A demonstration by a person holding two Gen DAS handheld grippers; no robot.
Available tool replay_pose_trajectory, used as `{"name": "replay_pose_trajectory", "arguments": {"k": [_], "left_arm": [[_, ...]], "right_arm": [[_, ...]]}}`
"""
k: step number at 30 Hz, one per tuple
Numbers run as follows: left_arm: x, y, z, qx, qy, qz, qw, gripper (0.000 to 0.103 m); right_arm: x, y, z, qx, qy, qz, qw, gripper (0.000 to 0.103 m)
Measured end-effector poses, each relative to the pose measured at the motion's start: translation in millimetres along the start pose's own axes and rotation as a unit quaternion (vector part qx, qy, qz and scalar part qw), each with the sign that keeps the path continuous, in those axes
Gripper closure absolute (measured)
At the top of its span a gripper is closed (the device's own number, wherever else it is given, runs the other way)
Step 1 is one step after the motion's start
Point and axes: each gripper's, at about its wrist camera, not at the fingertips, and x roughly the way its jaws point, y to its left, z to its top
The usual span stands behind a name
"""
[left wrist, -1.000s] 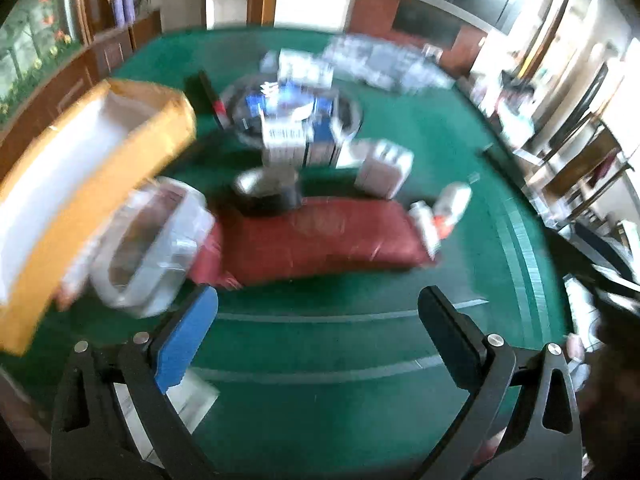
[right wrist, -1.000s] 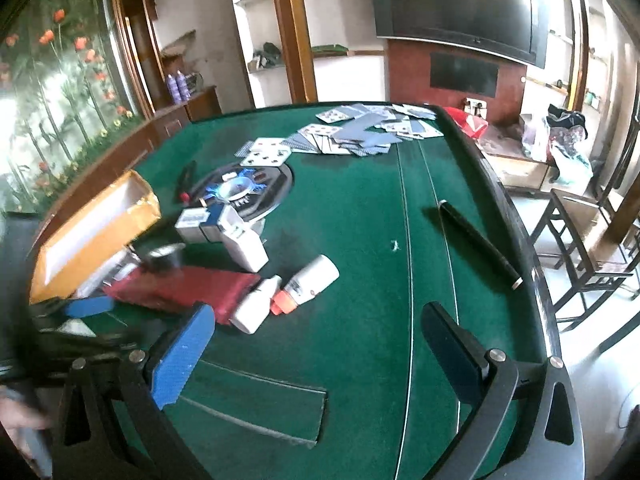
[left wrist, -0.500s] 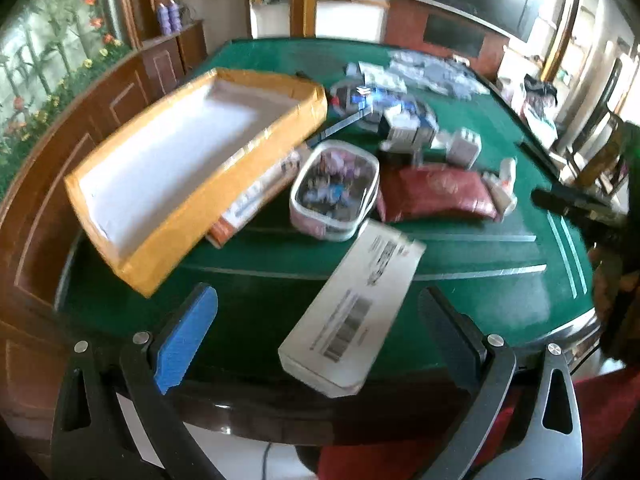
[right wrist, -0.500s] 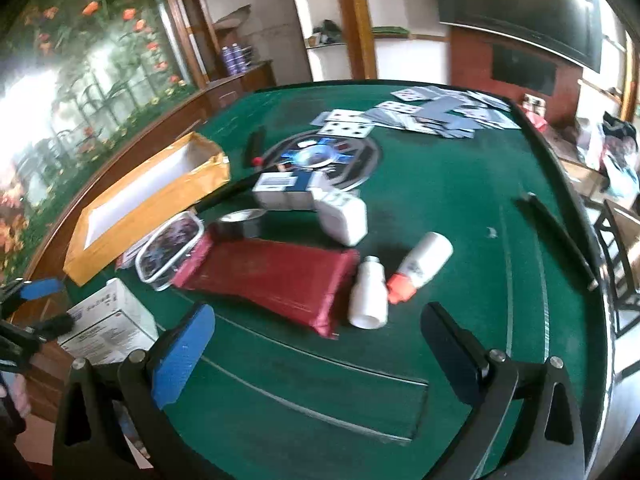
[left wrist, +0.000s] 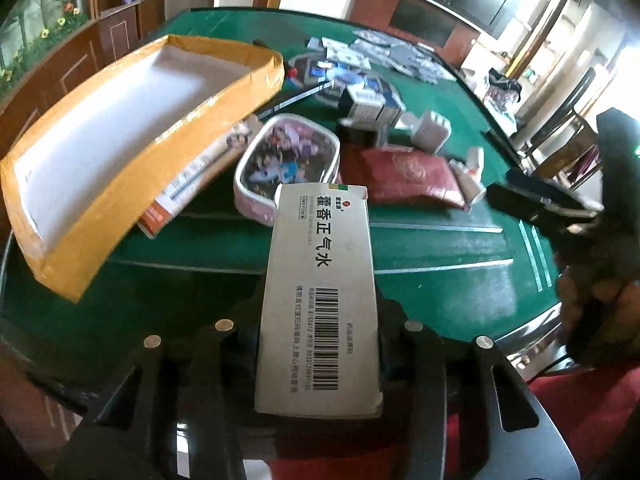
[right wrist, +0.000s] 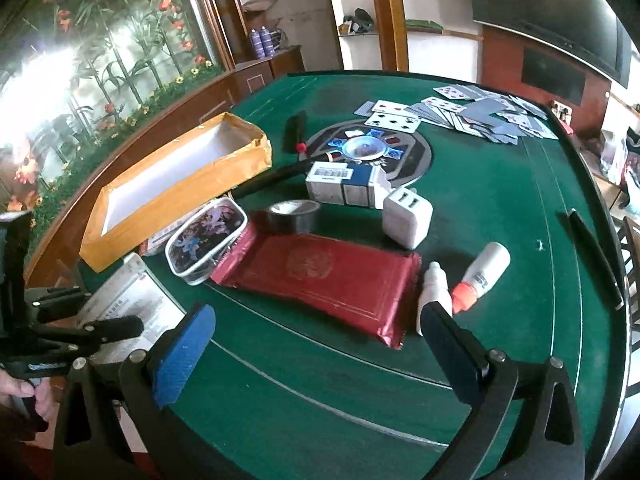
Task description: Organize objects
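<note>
The left gripper is now closing its jaws on the white box, which is sitting lengthwise between them; half a second ago those jaws were standing wide with the box lying loose at the near edge of the table. The box's far end is now reaching up over the tin, where before it was lying skewed below the tin. The gripper's own pads are hidden behind the box, so I cannot tell how firmly they are pressing. From the right wrist view the box is showing at the table's near left corner, just below the tin, with the left gripper around it.

The right gripper is hovering with its fingers spread wide and nothing between them, above the green felt below the red pouch. It is sitting closer to the pouch than it was before.

The yellow tray is lying left of the tin, covering most of an orange-edged packet tucked under it. Right of the tin the pouch is touching its side; the two small bottles are lying at the pouch's far right end. In the left view the right gripper is only a dark blurred shape, with a hand below it cut off by the edge.
</note>
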Motion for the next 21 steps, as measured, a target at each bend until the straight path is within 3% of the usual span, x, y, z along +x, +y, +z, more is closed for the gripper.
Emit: {"name": "replay_pose_trajectory", "arguments": {"k": [8, 18, 21], "left_arm": [[-37, 23, 34, -0.017, -0.045, -0.002, 0.9989, 0.062], [-44, 53, 49, -0.015, -0.051, 0.012, 0.9985, 0.062], [-46, 61, 54, -0.015, -0.054, 0.015, 0.9983, 0.062]], "right_arm": [[9, 16, 9, 0.014, -0.002, 0.002, 1.000, 0.001], [13, 32, 15, 0.018, -0.005, 0.000, 1.000, 0.002], [18, 38, 18, 0.019, 0.010, 0.018, 1.000, 0.016]]}}
